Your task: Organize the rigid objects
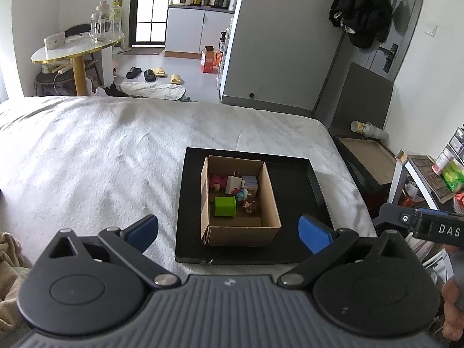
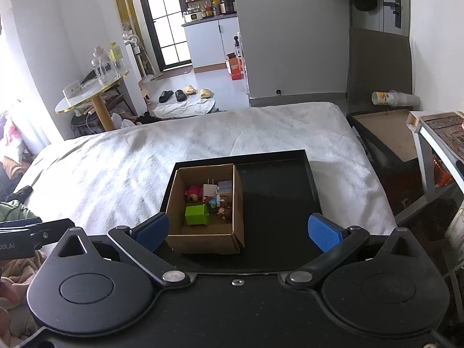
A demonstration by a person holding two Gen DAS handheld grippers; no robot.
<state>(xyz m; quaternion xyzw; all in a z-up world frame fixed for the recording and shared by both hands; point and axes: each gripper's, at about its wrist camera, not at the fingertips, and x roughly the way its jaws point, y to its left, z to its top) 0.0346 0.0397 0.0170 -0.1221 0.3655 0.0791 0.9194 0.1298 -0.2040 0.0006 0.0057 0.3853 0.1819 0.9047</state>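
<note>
The left gripper (image 1: pixel 229 233), black with blue pads, has its jaws spread wide and nothing between them; it hangs above the near edge of a shallow black rectangular tray (image 1: pixel 293 200) that lies on a white-covered bed (image 1: pixel 101 156). Ahead of it, between the lines of its two fingers, stands an open brown cardboard box (image 1: pixel 240 235) in the left part of that tray. Inside the box lie a bright green plastic cube (image 1: pixel 225 206) nearest the gripper, a white plug adapter (image 1: pixel 233 183) with its prongs upward beyond it, a pale lilac block (image 1: pixel 250 180) to the right of that, a pink toy figure (image 1: pixel 216 182) at the far left, and a few small mixed figures (image 1: pixel 245 195) too small to tell apart.

The right gripper (image 2: pixel 237 232), of the same build, is likewise wide open and empty, with the box just ahead of its left finger and the tray's bare right half in front of its right finger.
</note>
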